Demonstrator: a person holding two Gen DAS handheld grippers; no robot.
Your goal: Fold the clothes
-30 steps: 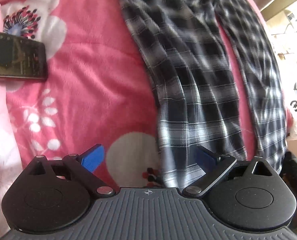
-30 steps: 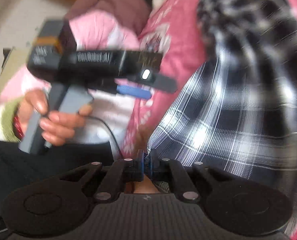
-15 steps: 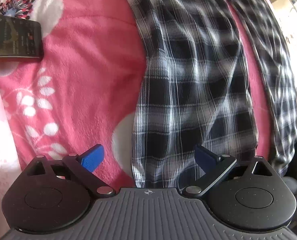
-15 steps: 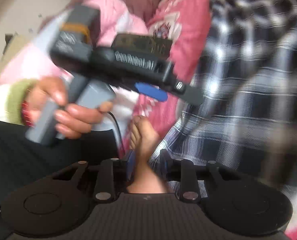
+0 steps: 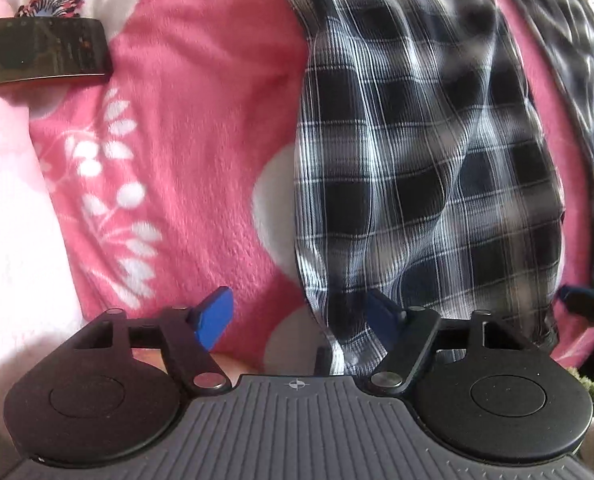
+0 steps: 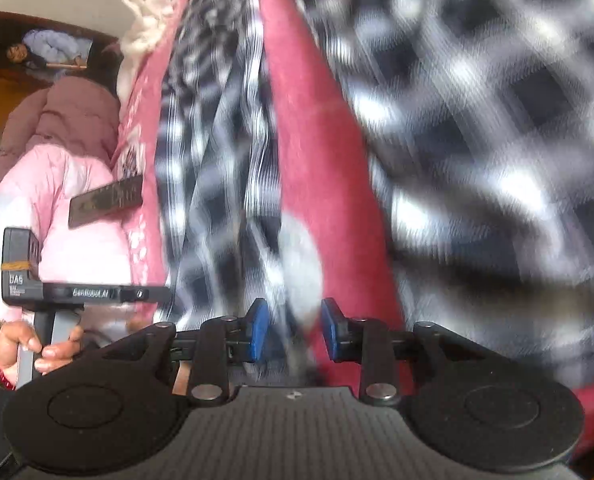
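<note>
Nearest the left wrist camera, the left tool [image 5: 300, 318] has its blue pads spread wide. The hem end of the checked trousers [image 5: 417, 168] lies between them, toward the 3 o'clock pad, with nothing pinched. From there that trouser leg runs up toward 12 o'clock across a pink flowered blanket [image 5: 185, 128] on the bed. A strip of pink separates it from the second leg, which curves along the 2 o'clock edge. At 10 o'clock a dark phone [image 5: 37, 50] lies flat on the blanket, well apart from the cloth, beside a pale pink quilt [image 5: 13, 208] that fills the 9 o'clock side.

Close to the right wrist camera, the right tool [image 6: 291, 330] also has its blue pads apart, though less widely. Blurred checked cloth and blanket show in the gap; I cannot tell whether the pads touch the fabric. One leg of the trousers [image 6: 217, 160] rises from the gap toward 12 o'clock, and a larger blurred mass of the same check covers the view from 1 to 4 o'clock, with red-pink blanket [image 6: 321, 152] between them. At 8 o'clock a hand [image 6: 25, 350] with a green cuff grips the handle of the left tool [image 6: 153, 294], whose tip reaches the edge of the trouser leg. Farther off, at 9 o'clock, the phone [image 6: 105, 199] rests by the pink quilt [image 6: 57, 200], with a mauve padded jacket [image 6: 65, 116] beyond.
</note>
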